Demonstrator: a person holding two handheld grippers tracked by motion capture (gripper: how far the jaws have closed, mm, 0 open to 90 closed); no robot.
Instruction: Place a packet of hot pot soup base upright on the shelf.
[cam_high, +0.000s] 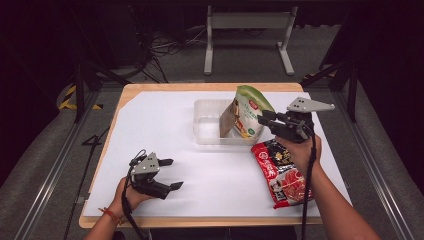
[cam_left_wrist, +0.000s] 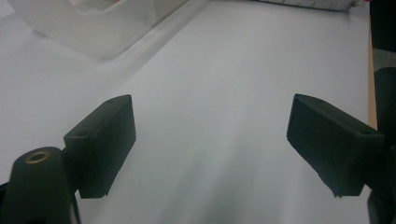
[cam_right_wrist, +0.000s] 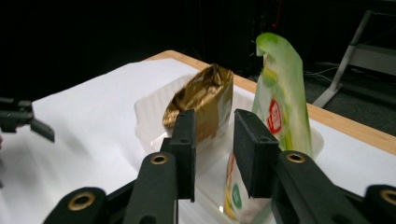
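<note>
Working big to small: the table (cam_high: 200, 86) carries a white sheet (cam_high: 150, 130) over nearly all of it. On the far half, a bit right of centre, sits a clear plastic tub (cam_high: 207, 122). Flat on the sheet at near right is a red snack packet (cam_high: 282, 175), just outside the tub's near right corner and partly under the person's right hand.

Inside the tub, a green and white pouch (cam_high: 248, 112) stands upright at the right end, sticking well above the rim. A smaller gold packet (cam_high: 227, 120) stands just left of it, leaning against it as far as I can tell.

The right gripper (cam_high: 261, 119) is right up at the pouch's right edge. In the right gripper view its jaws have a narrow gap with nothing clamped in it. You see the gold packet (cam_right_wrist: 205, 93) through the gap and the pouch (cam_right_wrist: 280, 93) off to the side. So it's let go, not grasping.

The left gripper (cam_high: 173, 173) sits at near left, well away from everything, with its jaws spread wide over bare sheet.

My read: this is packing snacks into the tub, with two bags in and the red one left. The next move probably calls for backing the right gripper off without tipping the pouch. Then it has to drop to the red packet and pinch an edge, since it lies flat. There's room at the tub's left end.
</note>
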